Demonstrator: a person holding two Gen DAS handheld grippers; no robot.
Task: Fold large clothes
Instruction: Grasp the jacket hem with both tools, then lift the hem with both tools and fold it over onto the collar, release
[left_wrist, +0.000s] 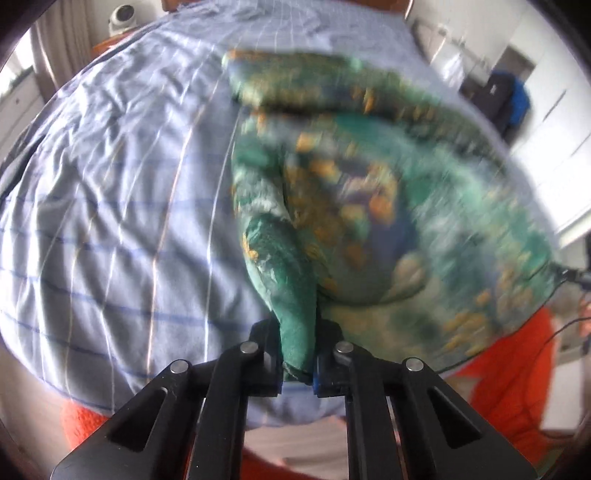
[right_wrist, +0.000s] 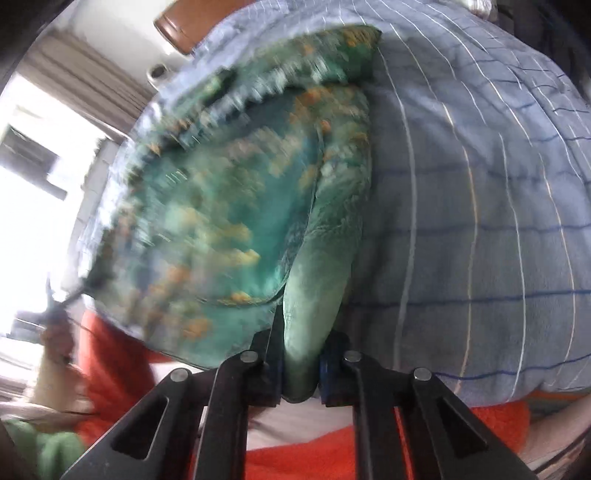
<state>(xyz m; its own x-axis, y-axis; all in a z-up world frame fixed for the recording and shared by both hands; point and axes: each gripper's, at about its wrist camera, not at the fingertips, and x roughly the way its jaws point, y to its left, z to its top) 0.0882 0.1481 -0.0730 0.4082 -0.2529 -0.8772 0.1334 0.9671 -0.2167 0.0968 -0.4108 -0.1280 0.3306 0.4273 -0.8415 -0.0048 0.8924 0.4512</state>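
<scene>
bare checked bedspread (left_wrist: 110, 221) left, garment (left_wrist: 369, 206) right

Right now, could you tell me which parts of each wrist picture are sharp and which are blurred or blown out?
Left wrist view: hand-held gripper and pinched fold sharp, green patterned garment smeared, striped bedcover fairly clear. Right wrist view: hand-held gripper sharp, garment streaked, window at left blown out; both bulge fisheye-style.

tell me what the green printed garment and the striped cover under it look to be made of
Green printed garment: thin soft woven cloth, slightly glossy, maybe satin or a synthetic; it bunches into smooth folds in the left tool.
Striped cover: matte pale blue cloth, probably cotton; it shows fine creases and looks padded.
</scene>
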